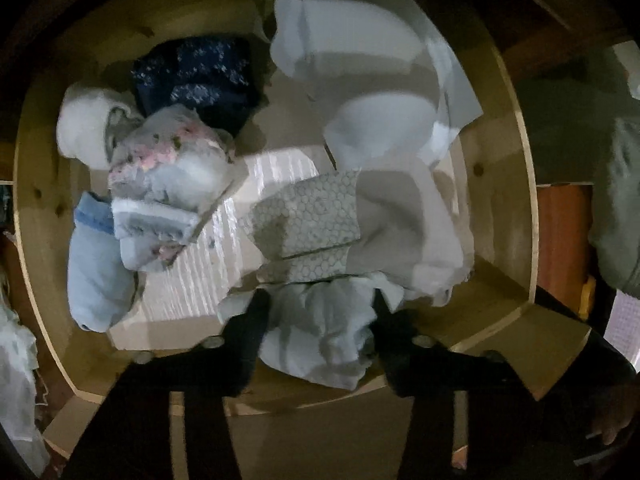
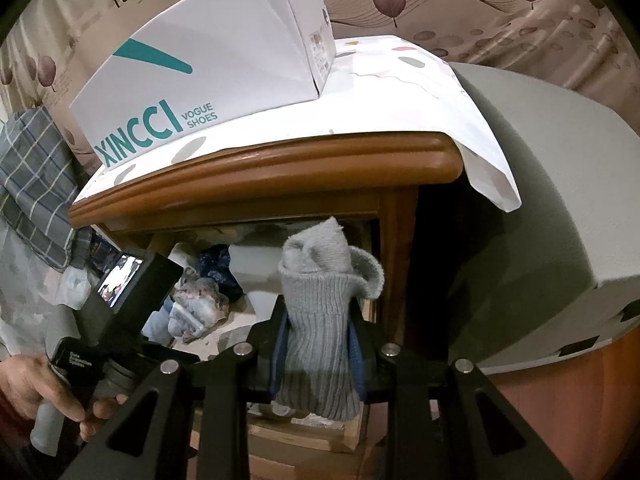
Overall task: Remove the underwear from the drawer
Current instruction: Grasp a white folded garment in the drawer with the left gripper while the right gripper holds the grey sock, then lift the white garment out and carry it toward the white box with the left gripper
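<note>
Looking straight down into the open wooden drawer [image 1: 524,168], my left gripper [image 1: 320,314] has both black fingers [image 1: 256,320] pressed against a crumpled pale blue-white undergarment [image 1: 320,340] at the near edge. Other folded pieces lie inside: a navy floral one [image 1: 192,76], a pink-flowered bundle [image 1: 172,160], a light blue one [image 1: 96,264] and a grey honeycomb-patterned one [image 1: 308,220]. In the right wrist view, my right gripper [image 2: 320,316] is shut on a grey ribbed sock roll [image 2: 320,272], held upright in front of the drawer opening.
A white shoe box [image 2: 200,72] stands on the wooden nightstand top [image 2: 280,172], over a spotted white cloth [image 2: 400,80]. A grey rounded object [image 2: 540,200] sits close on the right. At the left, a hand [image 2: 44,392] holds the left tool's camera body [image 2: 124,292].
</note>
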The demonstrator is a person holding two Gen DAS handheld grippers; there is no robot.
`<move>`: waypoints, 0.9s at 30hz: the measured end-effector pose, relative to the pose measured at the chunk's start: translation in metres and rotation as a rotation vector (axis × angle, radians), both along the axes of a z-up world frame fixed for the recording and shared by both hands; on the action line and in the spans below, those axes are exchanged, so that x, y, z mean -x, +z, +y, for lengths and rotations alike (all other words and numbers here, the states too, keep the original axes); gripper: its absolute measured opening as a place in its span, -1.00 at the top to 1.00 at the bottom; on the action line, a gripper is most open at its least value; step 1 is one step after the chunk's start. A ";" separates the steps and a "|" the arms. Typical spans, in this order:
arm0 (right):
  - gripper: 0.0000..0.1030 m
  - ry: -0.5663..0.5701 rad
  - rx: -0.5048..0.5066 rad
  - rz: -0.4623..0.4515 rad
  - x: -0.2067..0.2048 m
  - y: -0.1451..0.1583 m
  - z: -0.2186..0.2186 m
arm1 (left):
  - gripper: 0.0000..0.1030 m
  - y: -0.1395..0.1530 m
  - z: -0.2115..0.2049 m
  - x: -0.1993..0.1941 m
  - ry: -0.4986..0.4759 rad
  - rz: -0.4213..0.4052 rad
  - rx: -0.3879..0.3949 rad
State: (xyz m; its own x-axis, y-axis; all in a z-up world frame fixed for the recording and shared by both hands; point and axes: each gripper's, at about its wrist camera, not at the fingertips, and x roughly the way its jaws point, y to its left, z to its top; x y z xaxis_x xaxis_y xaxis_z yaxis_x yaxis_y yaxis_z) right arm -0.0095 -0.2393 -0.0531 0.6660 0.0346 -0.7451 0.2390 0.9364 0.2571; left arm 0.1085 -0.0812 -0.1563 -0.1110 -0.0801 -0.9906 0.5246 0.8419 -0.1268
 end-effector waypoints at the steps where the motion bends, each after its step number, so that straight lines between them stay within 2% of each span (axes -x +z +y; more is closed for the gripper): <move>1: 0.49 -0.001 0.000 0.000 0.000 0.000 0.000 | 0.32 0.001 0.001 0.001 0.000 -0.004 0.007; 13: 0.49 0.004 0.018 0.024 -0.004 -0.004 0.003 | 0.52 0.036 0.037 0.022 0.036 -0.161 0.087; 18: 0.49 0.007 0.031 0.042 -0.007 -0.008 0.006 | 0.55 0.058 0.044 0.027 0.050 -0.287 0.085; 19: 0.49 0.006 0.034 0.044 -0.007 -0.009 0.006 | 0.77 0.062 0.041 0.023 0.052 -0.313 0.087; 21: 0.49 0.010 0.042 0.051 -0.008 -0.010 0.008 | 0.78 0.074 0.043 0.026 0.056 -0.380 0.096; 24: 0.49 0.017 0.051 0.059 -0.009 -0.012 0.010 | 0.78 0.091 0.053 0.026 0.077 -0.425 0.145; 27: 0.49 0.024 0.058 0.070 -0.010 -0.015 0.012 | 0.78 0.104 0.058 0.030 0.076 -0.474 0.158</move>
State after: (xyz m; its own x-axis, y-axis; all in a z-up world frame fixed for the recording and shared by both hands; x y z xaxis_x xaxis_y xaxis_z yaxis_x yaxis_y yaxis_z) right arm 0.0004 -0.2274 -0.0677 0.6116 0.0053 -0.7912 0.2316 0.9550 0.1854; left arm 0.0786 -0.0230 -0.0520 0.3602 -0.2233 -0.9058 0.4936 0.8695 -0.0180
